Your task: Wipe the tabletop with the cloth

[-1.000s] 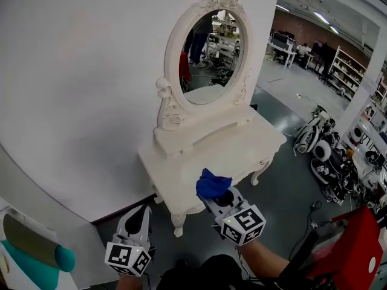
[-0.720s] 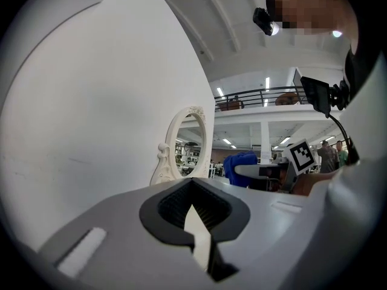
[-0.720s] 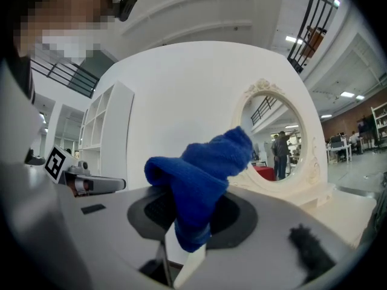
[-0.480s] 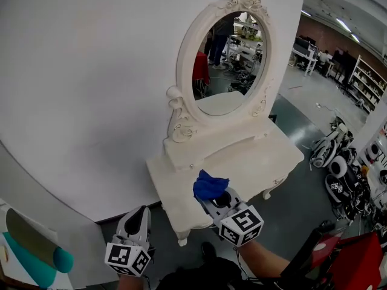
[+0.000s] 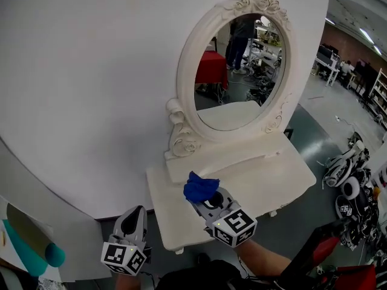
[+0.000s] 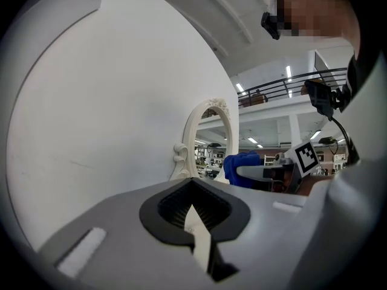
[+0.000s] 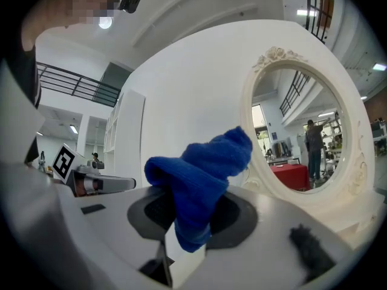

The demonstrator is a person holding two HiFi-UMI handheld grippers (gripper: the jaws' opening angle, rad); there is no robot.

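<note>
A white dressing table with an oval mirror stands against the white wall. My right gripper is shut on a bunched blue cloth, held over the front left part of the tabletop. In the right gripper view the blue cloth sticks up from between the jaws, with the mirror behind it. My left gripper hangs shut and empty to the left of the table, below its top. From the left gripper view the mirror and the cloth show ahead.
A teal and olive object lies at the far left. Grey floor at the right holds a heap of black and white gear. Something red sits at the bottom right corner.
The view has closed in on the dressing table, which now looks larger and nearer. My right gripper with the cloth has come over the tabletop's front left. The left gripper keeps its place.
</note>
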